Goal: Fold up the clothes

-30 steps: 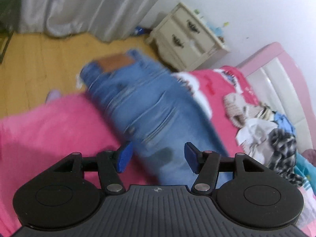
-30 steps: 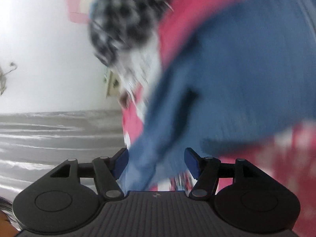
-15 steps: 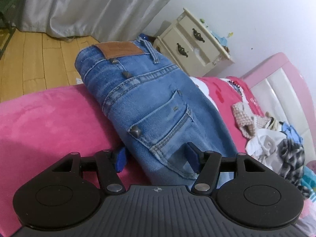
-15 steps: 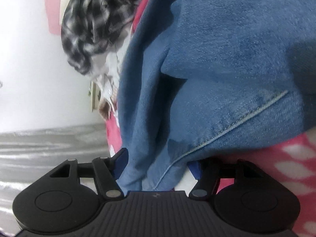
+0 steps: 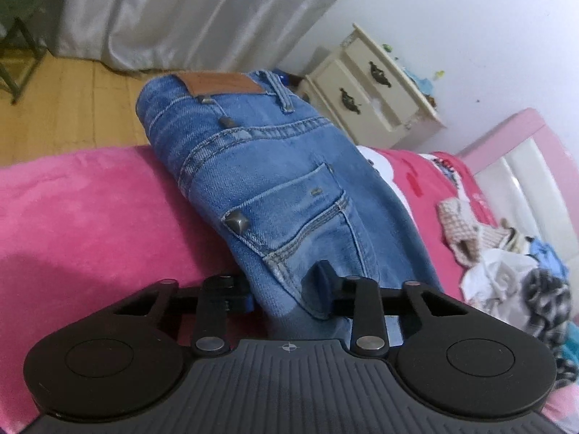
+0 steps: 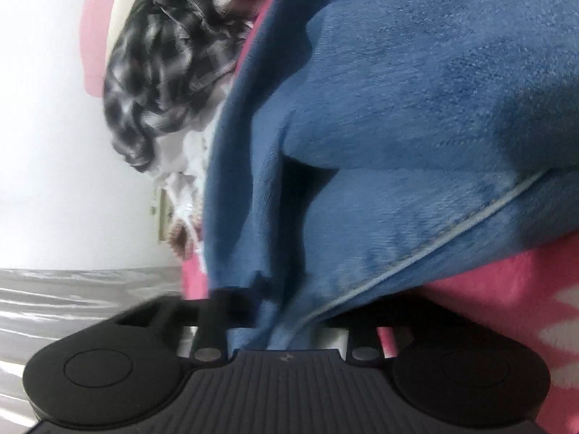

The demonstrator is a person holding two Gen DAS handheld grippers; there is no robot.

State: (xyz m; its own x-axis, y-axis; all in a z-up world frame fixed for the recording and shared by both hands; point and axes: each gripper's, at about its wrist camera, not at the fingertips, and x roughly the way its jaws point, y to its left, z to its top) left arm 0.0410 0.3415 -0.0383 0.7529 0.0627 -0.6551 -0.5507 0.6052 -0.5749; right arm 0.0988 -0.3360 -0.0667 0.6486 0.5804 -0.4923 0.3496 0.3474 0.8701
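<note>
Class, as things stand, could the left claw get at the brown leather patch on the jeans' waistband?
Probably not yet: the left claw is closing on the jeans near the pocket; the leather patch lies uncovered at their far end.

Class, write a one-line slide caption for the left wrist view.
Left claw closing on folded blue jeans lying on a pink blanket.

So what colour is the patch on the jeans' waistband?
Tan brown patch on blue jeans; left wrist view.

Both claws are closing on the jeans (image 5: 275, 188): the left claw (image 5: 286, 289) pinches the denim just below the back pocket, angled down, and the right claw (image 6: 275, 311) squeezes a bunched fold near a seam.
</note>
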